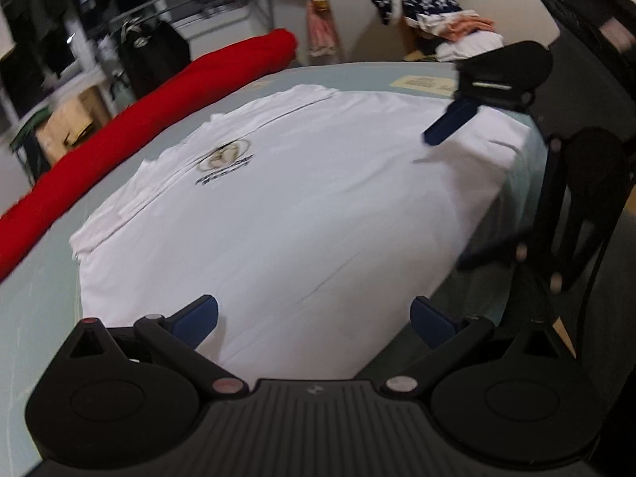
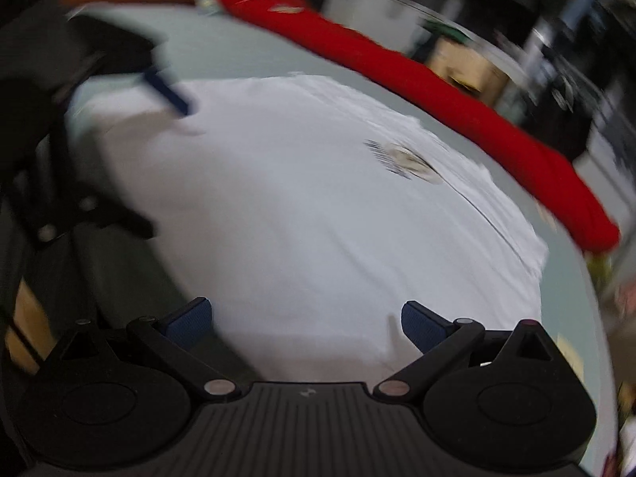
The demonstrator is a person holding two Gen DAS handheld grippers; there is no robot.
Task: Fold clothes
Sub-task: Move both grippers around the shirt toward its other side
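A white cotton T-shirt with a small round gold-and-dark chest logo lies spread flat on the pale green table, its near hem hanging just over the table's edge. A long red fabric roll lies along the table's far side, apart from the shirt.

The left hand-held gripper hovers over one end of the near hem, jaws spread wide and empty. The right hand-held gripper does the same at the other end, also wide open and holding nothing.

The shirt looks light, thin and limp; it should sag and crease wherever unsupported. A sensible hold is probably a pinch on both layers at the hem corners, one per gripper, so the cloth lifts evenly.
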